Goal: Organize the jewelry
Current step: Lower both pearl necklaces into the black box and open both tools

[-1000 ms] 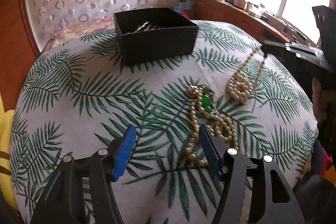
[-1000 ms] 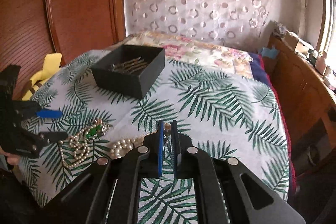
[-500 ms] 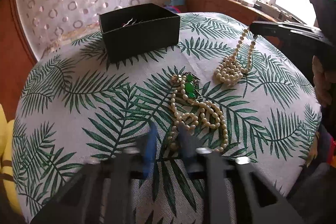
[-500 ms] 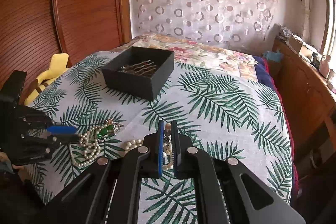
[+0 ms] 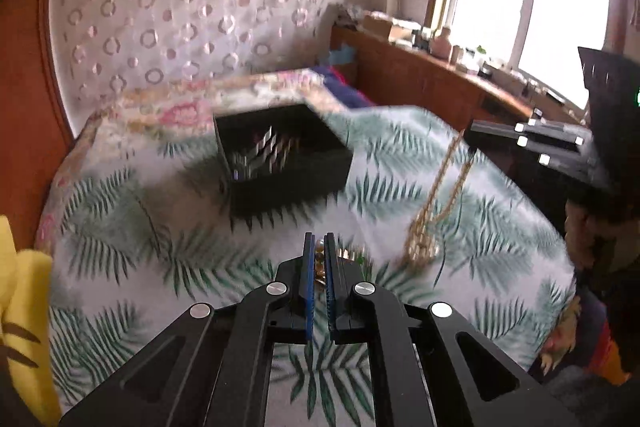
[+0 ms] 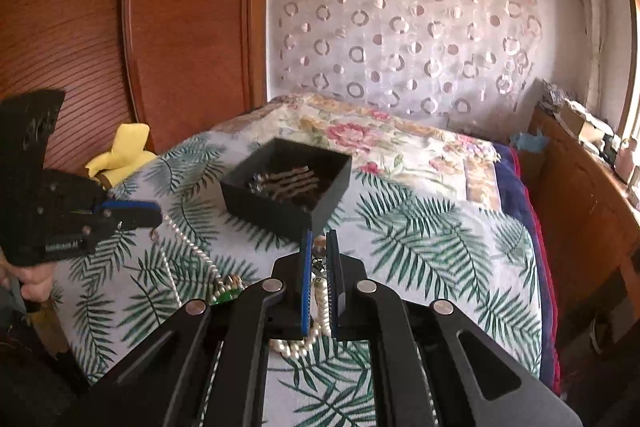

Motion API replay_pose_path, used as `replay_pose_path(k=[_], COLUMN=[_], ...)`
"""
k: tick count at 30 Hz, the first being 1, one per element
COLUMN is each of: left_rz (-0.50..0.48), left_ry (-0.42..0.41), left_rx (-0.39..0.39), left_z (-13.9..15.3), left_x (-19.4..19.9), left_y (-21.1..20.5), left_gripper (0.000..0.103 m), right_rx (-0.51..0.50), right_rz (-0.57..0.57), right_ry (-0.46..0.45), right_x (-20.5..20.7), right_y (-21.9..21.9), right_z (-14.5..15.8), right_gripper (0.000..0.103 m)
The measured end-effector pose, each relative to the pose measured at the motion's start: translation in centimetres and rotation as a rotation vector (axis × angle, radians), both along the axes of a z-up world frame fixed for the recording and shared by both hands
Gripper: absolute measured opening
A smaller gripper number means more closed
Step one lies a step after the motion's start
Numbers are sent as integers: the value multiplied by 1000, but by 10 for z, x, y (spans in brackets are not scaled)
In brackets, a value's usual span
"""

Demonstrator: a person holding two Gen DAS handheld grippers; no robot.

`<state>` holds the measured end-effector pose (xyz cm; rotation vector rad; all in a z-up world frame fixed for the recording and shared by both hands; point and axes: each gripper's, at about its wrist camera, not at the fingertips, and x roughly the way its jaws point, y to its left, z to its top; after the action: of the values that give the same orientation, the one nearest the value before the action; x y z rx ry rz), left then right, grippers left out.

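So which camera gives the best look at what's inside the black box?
The right wrist view: the black box is sharp there and the wavy hairpins inside show clearly. In the left wrist view the box is motion-blurred, its contents only pale streaks.

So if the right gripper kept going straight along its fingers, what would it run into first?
Probably the black box. The right gripper, shut on a pearl necklace, points at the box's near corner, with only leaf-print cloth between. Depth is unclear, so it might meet the cloth just short of the box.
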<state>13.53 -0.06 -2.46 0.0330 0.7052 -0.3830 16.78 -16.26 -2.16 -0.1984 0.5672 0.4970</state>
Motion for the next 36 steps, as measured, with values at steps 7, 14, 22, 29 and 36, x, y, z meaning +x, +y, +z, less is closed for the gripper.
replay_pose_path(k=[7,14,22,29,36], left_rz=[-7,-9,12,30,47], left_ry=[-94,-169,-238,-284,-309], left_rx=[-23,-31,-22,-12,2], left_z=[42,77,108,134,153], left_x=[11,21,37,57,83], left_y=[-3,-5,-1,1,-1], left_gripper=[4,4,4,4,4], right_rx=[2,0,6,9,16], right_rz=[33,59,81,102,115], right_ry=[-67,-117,-169,-241,-300], right_x=[1,6,14,25,46], right_y=[10,20,28,36,43], right_z=[29,52,78,113,150], right_gripper=[8,8,8,8,8])
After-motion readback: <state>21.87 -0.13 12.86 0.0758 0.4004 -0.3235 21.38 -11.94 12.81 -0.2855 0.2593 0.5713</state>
